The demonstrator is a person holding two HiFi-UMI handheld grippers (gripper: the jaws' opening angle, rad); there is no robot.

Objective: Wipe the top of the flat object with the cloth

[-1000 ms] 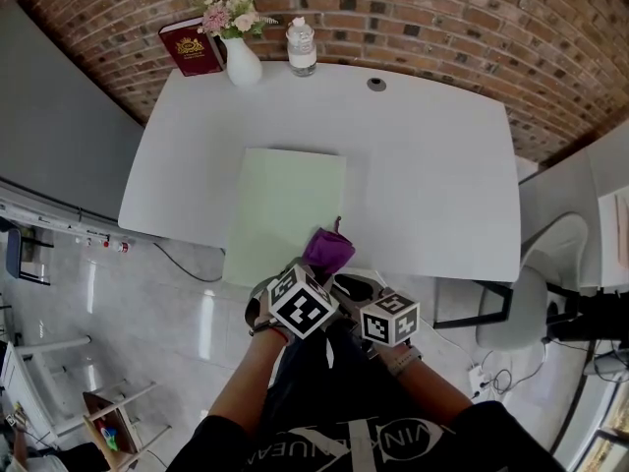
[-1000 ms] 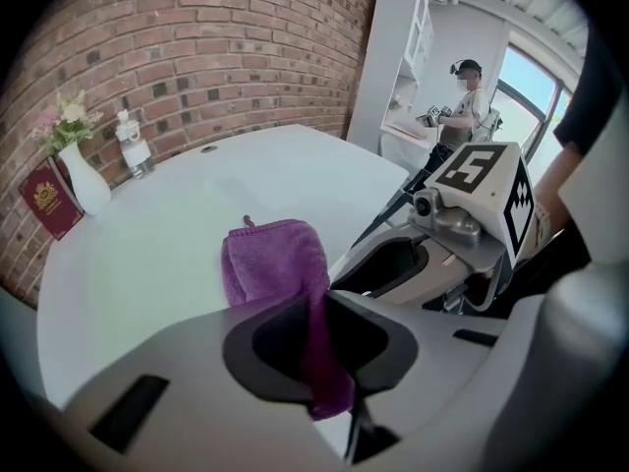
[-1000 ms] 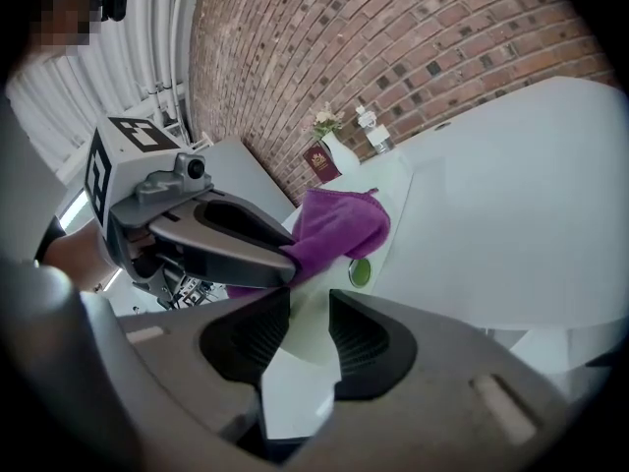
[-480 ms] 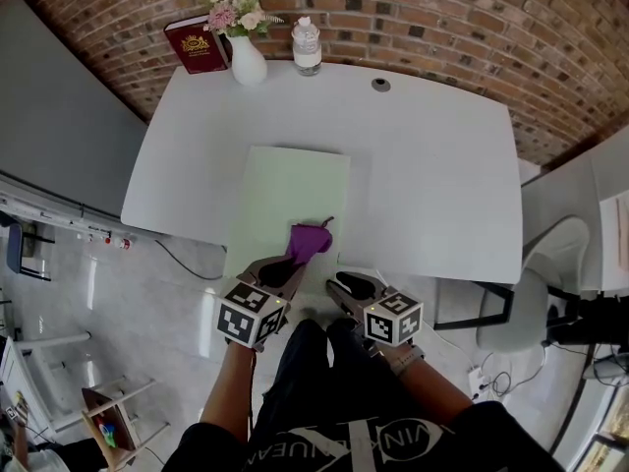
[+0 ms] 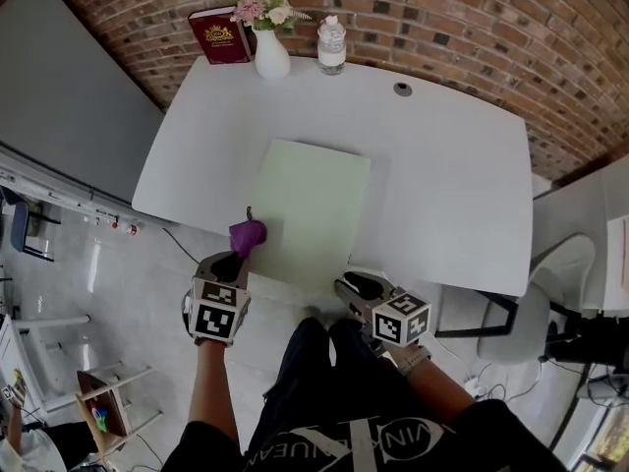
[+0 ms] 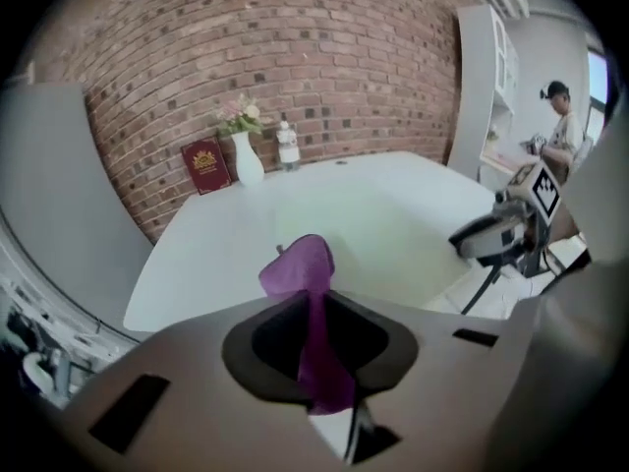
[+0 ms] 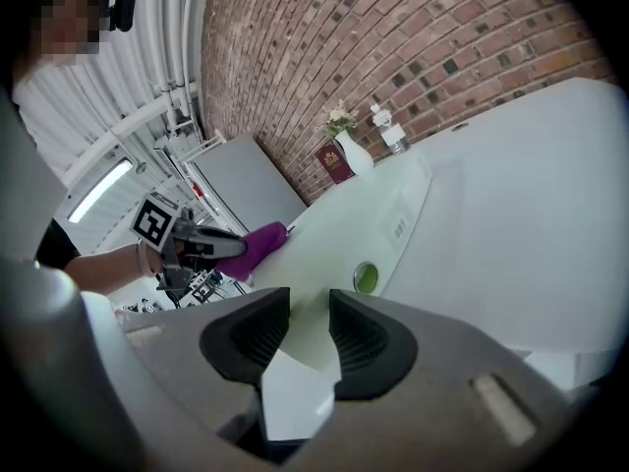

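A pale green flat object (image 5: 313,206) lies on the white table (image 5: 442,185), its near edge at the table's front. My left gripper (image 5: 234,260) is shut on a purple cloth (image 5: 247,234), which sits at the object's near left corner. In the left gripper view the cloth (image 6: 300,266) sticks up from between the jaws of the left gripper (image 6: 313,311). My right gripper (image 5: 351,283) is at the object's near right corner. In the right gripper view the object's pale edge (image 7: 364,214) runs in between the pads of the right gripper (image 7: 310,327).
At the table's far edge stand a red book (image 5: 220,37), a white vase of flowers (image 5: 271,55) and a small bottle (image 5: 332,47). A round cable hole (image 5: 402,89) lies nearby. A grey panel (image 5: 69,106) stands left, a chair (image 5: 531,308) right.
My left gripper has swept the cloth leftward along the flat object's near part, from its right side to its left corner. The right gripper has stayed put.
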